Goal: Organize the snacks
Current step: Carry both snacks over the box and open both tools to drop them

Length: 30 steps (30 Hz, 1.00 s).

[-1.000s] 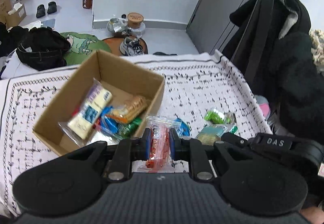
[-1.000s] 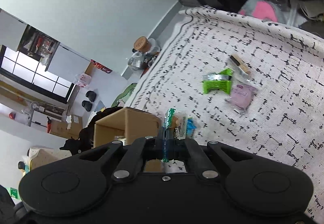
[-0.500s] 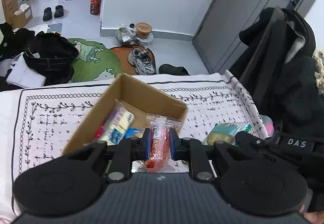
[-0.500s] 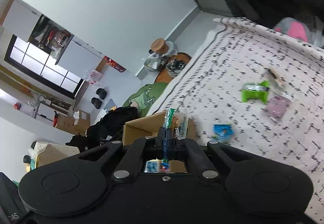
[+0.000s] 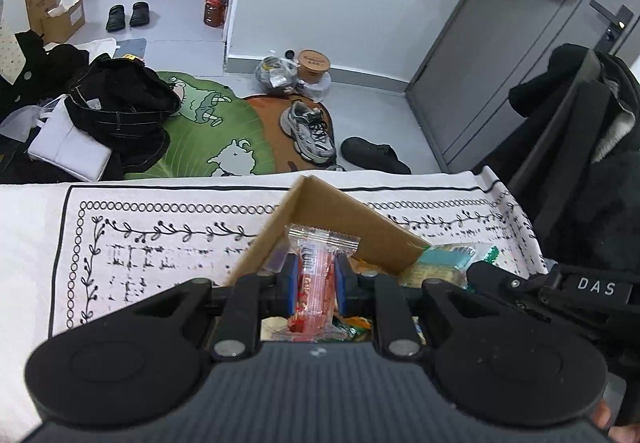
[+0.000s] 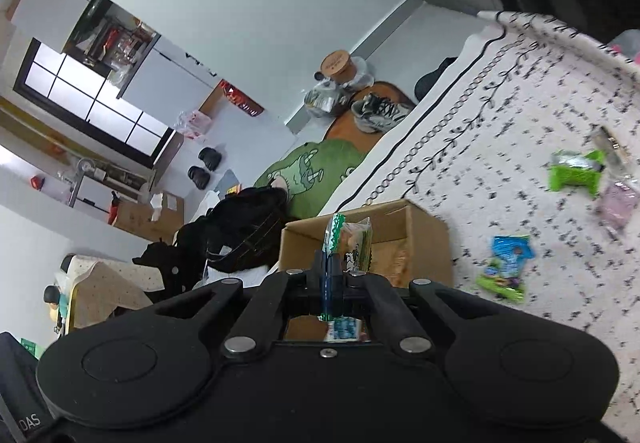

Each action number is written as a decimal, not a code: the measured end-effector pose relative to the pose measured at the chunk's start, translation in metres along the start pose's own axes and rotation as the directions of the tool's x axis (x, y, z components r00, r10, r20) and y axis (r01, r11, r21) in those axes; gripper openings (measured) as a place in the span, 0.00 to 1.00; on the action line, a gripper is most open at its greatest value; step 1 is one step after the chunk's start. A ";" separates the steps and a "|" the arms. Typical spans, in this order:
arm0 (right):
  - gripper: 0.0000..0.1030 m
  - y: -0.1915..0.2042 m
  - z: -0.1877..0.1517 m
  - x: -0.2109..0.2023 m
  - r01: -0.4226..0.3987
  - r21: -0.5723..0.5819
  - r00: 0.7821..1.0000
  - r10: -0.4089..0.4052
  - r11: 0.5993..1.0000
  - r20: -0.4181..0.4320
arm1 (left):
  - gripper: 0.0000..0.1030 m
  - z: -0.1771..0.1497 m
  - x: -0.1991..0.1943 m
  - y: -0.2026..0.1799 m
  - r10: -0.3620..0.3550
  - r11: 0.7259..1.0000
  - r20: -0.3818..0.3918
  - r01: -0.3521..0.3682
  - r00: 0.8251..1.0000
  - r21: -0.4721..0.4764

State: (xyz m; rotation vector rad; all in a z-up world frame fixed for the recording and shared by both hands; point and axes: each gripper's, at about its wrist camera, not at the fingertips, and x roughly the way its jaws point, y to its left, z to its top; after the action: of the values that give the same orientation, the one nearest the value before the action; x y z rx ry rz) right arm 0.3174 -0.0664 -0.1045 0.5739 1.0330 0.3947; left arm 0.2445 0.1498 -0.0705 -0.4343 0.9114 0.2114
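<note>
crinkling clear red packet (image 5: 316,275), cardboard box (image 5: 352,231)

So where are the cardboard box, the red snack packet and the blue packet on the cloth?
cardboard box (image 5: 340,215): left wrist view, inner far wall.
red snack packet (image 5: 316,275): left wrist view, packet's middle.
blue packet (image 6: 510,253): right wrist view, blue upper half.

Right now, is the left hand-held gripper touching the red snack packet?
Touching. The left wrist view shows the left hand-held gripper with both blue pads pressed against the sides of the red snack packet, no gap visible.
</note>
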 end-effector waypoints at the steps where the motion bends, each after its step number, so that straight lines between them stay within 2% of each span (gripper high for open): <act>1: 0.00 0.002 0.000 0.006 -0.004 0.002 1.000 0.004 1.000 -0.008 | 0.17 0.002 0.002 0.003 0.002 1.000 -0.002 -0.002 1.000 -0.002; 3: 0.04 0.004 0.000 0.018 -0.015 0.002 0.999 0.015 1.000 -0.028 | 0.17 0.006 0.005 0.009 0.005 1.000 -0.005 -0.005 1.000 -0.008; 6: 0.24 0.005 -0.001 0.037 0.044 -0.012 0.996 -0.044 0.999 -0.079 | 0.17 0.011 0.012 0.016 0.008 1.000 -0.009 -0.008 1.000 -0.014; 13: 0.32 -0.009 -0.004 0.047 0.090 0.017 0.990 -0.088 0.996 -0.109 | 0.17 0.021 0.032 0.024 0.008 1.000 -0.036 -0.009 0.999 -0.022; 17: 0.40 -0.016 0.002 0.042 0.108 0.031 0.990 -0.104 0.994 -0.099 | 0.17 0.025 0.041 0.018 -0.006 1.000 -0.050 0.005 0.999 -0.013; 24: 0.42 -0.027 0.009 0.030 0.121 0.035 0.989 -0.117 0.992 -0.086 | 0.20 0.032 0.041 -0.003 -0.048 0.999 -0.020 0.048 0.999 0.015; 28: 0.44 -0.031 0.009 0.022 0.120 0.034 0.990 -0.117 0.992 -0.083 | 0.21 0.031 0.039 -0.007 -0.031 0.999 -0.020 0.031 0.999 0.008; 30: 0.48 -0.034 0.009 0.018 0.121 0.034 0.990 -0.118 0.992 -0.078 | 0.22 0.030 0.037 -0.008 -0.018 1.000 -0.024 0.018 1.000 0.008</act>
State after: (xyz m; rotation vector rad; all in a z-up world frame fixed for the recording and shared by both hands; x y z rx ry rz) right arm 0.3353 -0.0856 -0.1337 0.5316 1.1442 0.2936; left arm 0.2915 0.1560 -0.0820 -0.4382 0.9308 0.1865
